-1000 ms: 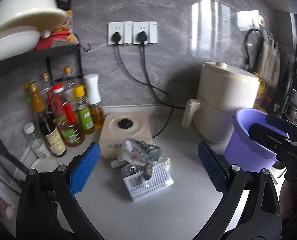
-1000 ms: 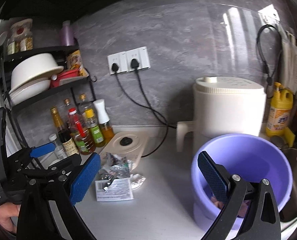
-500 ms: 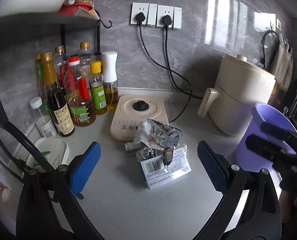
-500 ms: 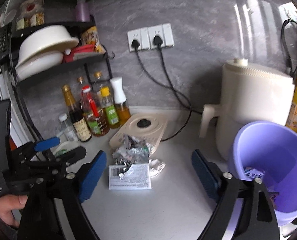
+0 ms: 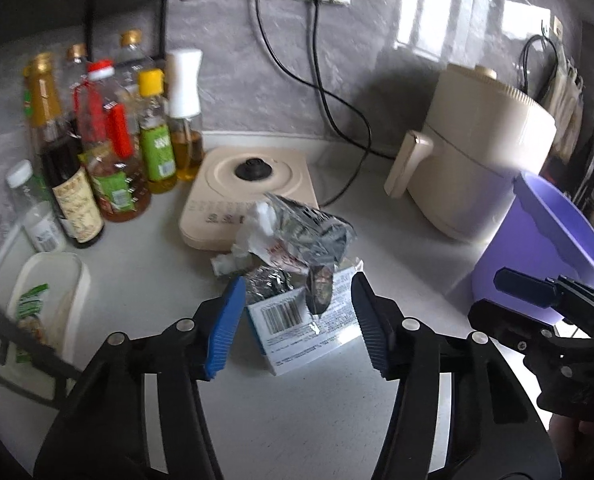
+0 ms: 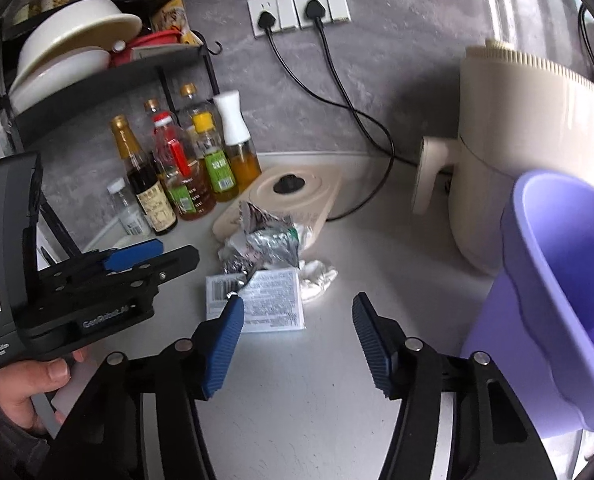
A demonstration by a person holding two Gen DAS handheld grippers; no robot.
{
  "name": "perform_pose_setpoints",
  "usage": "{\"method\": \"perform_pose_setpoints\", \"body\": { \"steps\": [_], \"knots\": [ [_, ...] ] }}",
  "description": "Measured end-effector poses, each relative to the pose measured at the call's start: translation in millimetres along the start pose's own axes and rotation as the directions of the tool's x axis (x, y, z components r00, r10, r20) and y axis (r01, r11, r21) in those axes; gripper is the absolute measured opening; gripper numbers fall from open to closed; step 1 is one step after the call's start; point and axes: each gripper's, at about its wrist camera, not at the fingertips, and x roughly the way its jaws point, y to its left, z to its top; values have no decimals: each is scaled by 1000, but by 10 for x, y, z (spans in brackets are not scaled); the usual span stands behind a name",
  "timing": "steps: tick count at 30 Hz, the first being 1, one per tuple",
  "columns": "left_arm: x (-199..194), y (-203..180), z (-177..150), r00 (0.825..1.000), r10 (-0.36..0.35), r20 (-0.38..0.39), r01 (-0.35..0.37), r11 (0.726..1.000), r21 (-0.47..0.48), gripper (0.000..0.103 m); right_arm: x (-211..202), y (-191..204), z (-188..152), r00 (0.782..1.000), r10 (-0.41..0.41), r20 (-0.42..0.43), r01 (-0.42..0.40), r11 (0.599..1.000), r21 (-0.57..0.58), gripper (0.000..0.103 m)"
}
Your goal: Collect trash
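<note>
Grey countertop (image 5: 297, 420), trash pile (image 5: 297, 248) just ahead of left gripper (image 5: 295, 312) fingers spread apart, right gripper (image 6: 295, 320) likewise apart

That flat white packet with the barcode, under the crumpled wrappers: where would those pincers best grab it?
Probably at the near edge of the white packet, which faces the open left gripper. It lies flat on the counter, with foil wrappers piled on its far end, so only the near end is free. Come in low from the front, one finger sliding under that edge, the other on top.
</note>
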Motion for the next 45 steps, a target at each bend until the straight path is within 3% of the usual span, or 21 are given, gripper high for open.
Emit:
{"method": "perform_pose_setpoints", "body": {
  "steps": [11, 14, 16, 19, 32, 39, 45],
  "knots": [
    [545, -85, -119, 995, 4, -95, -1, 999, 38, 46, 102, -174, -93, 999, -19, -45, 21, 998, 51, 53],
    [615, -107, -131, 994, 10, -108, -5, 999, 50, 36, 110, -184, -93, 999, -19, -50, 22, 998, 54, 54],
    [657, -111, -138, 992, 19, -121, -12, 998, 60, 18, 118, -172, -92, 998, -19, -52, 22, 998, 51, 54],
    [669, -61, -130, 989, 36, -144, -30, 998, 48, 6, 142, -149, -74, 998, -14, -56, 17, 999, 46, 54],
    [198, 242, 126, 995, 91, -30, -91, 996, 11, 4, 353, -10, 4, 997, 23, -67, -22, 1000, 21, 54],
    [128, 371, 104, 993, 118, -26, -118, 993, 3, 4, 628, 120, -23, 990, 64, -125, -64, 998, 8, 55],
    [108, 461, 77, 990, 139, -29, -139, 990, -15, 4, 840, 263, -52, 984, 66, -165, -77, 995, -62, 82]
  ]
}}
